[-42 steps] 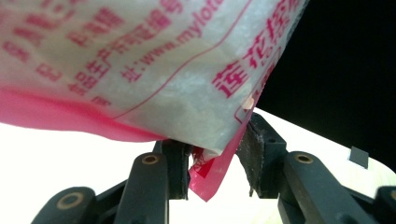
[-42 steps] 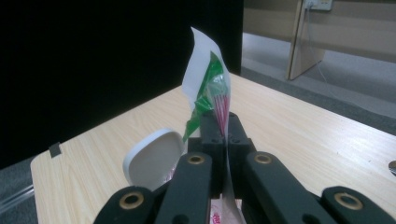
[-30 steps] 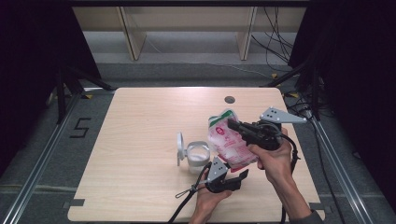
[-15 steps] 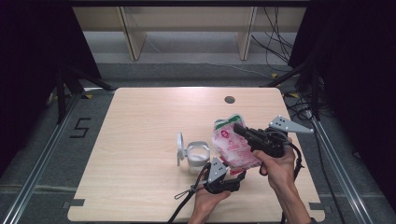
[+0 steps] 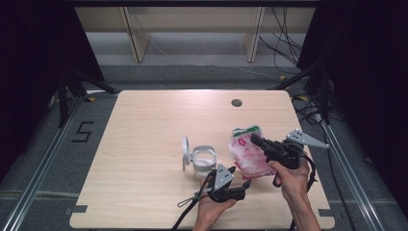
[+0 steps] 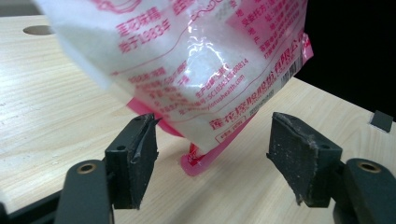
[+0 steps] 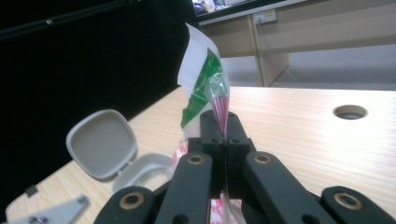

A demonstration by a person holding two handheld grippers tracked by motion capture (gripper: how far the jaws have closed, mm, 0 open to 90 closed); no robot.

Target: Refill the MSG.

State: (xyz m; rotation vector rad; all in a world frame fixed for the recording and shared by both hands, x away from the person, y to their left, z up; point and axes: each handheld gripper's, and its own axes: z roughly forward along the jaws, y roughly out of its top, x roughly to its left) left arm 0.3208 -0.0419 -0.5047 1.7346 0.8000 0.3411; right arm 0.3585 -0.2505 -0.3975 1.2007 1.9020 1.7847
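In the high view, a pink-and-white bag (image 5: 246, 156) is held up right of centre by the right gripper (image 5: 257, 142), beside an open-lidded white container (image 5: 202, 160). In the left gripper view, the bag's lower corner hangs between the spread, unclenched jaws of the left gripper (image 6: 212, 161), above the table (image 6: 56, 107). In the right gripper view, the jaws are clamped on the bag's top edge at frame centre.

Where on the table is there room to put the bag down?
The whole left half of the table is bare, and so is the far strip beside the round hole. It is crowded near the front, around the open container, the bag and both claws.
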